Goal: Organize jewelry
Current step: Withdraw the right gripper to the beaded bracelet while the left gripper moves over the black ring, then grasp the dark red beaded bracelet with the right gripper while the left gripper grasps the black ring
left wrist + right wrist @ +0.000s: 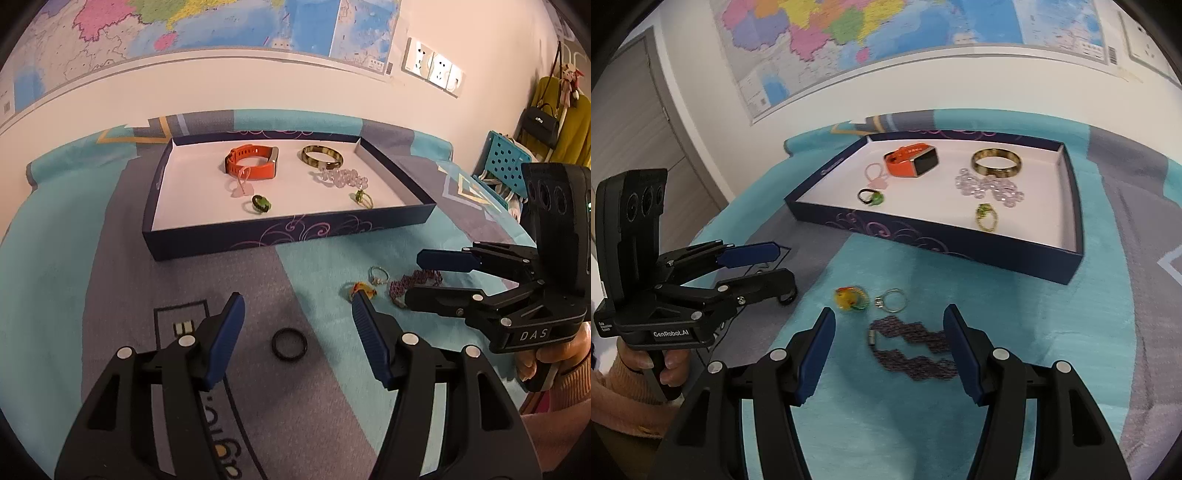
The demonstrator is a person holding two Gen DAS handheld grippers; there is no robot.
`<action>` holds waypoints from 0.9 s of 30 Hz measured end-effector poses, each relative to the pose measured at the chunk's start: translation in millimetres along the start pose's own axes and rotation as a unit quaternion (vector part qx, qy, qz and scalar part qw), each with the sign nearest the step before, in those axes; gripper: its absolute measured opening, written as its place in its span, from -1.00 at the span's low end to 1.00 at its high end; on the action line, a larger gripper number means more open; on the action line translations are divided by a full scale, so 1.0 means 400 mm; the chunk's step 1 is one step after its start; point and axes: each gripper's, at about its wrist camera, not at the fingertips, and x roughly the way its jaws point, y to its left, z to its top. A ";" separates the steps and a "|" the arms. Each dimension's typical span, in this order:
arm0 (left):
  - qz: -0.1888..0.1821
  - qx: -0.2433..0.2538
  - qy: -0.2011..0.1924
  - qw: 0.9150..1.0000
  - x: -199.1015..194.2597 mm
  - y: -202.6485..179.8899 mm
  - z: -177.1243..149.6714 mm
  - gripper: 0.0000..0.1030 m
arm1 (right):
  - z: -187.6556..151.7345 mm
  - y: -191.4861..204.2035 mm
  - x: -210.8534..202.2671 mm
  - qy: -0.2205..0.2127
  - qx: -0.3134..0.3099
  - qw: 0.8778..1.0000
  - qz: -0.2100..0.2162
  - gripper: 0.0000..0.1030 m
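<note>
Left gripper [297, 321]: jaws spread wide, holding nothing; the black ring [289, 343] lies on the mat between its fingers, touching neither.
Right gripper [889, 334]: jaws spread wide, empty, set either side of the purple beaded bracelet [914, 349], whose far end hides behind the right finger.
Loose pieces: yellow-orange ring [849, 298] and silver ring [893, 299] lie just beside each other, between bracelet and tray.
Tray [960, 242]: dark blue, low-walled, near wall facing both grippers; bare mat [923, 424] all round it.
In tray: orange watch [911, 160], gold bangle [996, 162], clear bead string [988, 186], pink piece [877, 177], green ring [872, 197], yellow-green ring [986, 216]; open floor toward its right end.
Hard to read: pink piece's form.
</note>
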 end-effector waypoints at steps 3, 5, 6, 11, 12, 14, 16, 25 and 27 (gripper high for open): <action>0.004 -0.001 0.002 1.000 -0.004 0.001 -0.009 0.25 | 0.004 0.013 0.005 0.002 -0.008 1.000 0.003 0.13; 0.005 -0.001 0.004 1.000 -0.006 0.003 -0.015 0.25 | 0.009 0.018 0.009 0.003 -0.012 1.000 0.002 0.13; 0.005 0.000 0.006 1.000 -0.006 0.004 -0.016 0.25 | 0.012 0.021 0.010 0.003 -0.015 1.000 0.001 0.13; 0.008 -0.002 0.014 1.000 -0.002 0.008 -0.026 0.25 | 0.024 0.019 0.022 0.006 -0.018 1.000 -0.006 0.13; 0.007 -0.002 0.015 1.000 -0.003 0.009 -0.027 0.25 | 0.026 0.018 0.024 0.007 -0.018 1.000 -0.007 0.13; 0.008 -0.002 0.019 1.000 -0.001 0.010 -0.028 0.25 | 0.026 0.020 0.028 0.008 -0.019 1.000 -0.010 0.13; 0.007 -0.003 0.020 1.000 -0.001 0.009 -0.029 0.25 | 0.025 0.020 0.026 0.005 -0.021 1.000 -0.017 0.13; 0.004 0.002 0.025 1.000 0.001 0.001 -0.031 0.25 | 0.000 -0.004 -0.006 0.000 -0.011 0.999 -0.046 0.16; 0.002 0.002 0.027 1.000 0.003 0.002 -0.030 0.25 | -0.008 -0.014 -0.013 0.000 -0.007 0.998 -0.060 0.25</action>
